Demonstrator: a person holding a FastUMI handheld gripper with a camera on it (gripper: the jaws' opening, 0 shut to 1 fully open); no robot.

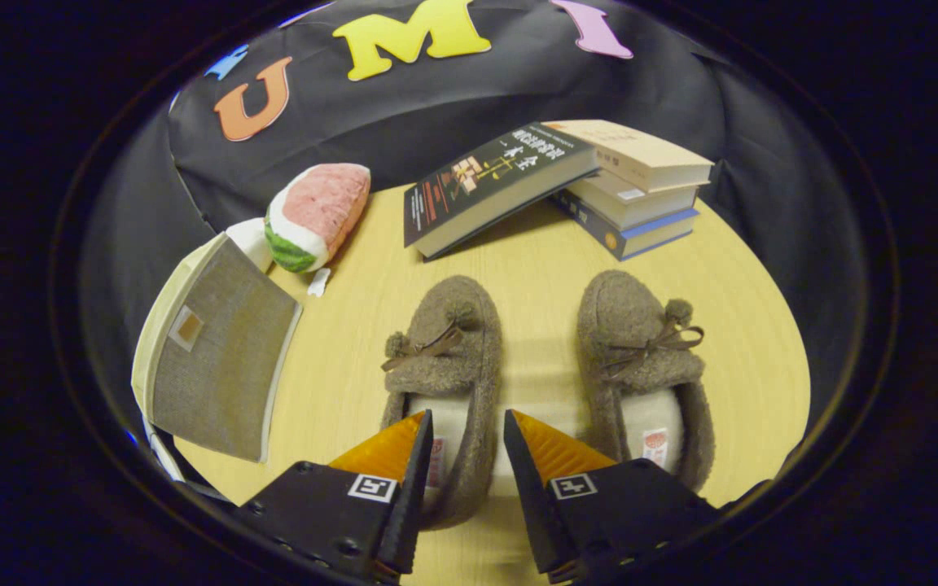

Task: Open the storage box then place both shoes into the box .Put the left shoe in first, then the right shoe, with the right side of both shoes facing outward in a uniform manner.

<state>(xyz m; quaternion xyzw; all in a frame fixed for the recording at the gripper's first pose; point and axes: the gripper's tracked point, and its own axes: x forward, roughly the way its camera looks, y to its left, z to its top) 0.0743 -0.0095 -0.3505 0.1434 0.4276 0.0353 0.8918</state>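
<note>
Both shoes still sit on the bench (534, 268): left shoe (444, 358) partly between the spread, empty fingers of the gripper (464, 431), right shoe (644, 366) just right of them. The box (216, 358) lies at left, apparently still closed. All steps seem left.

gripper (464, 423): two wedge fingers, ridged on top, a gap between
mounts: dark flat blocks, small round screws
marks: a square tag on each
</note>
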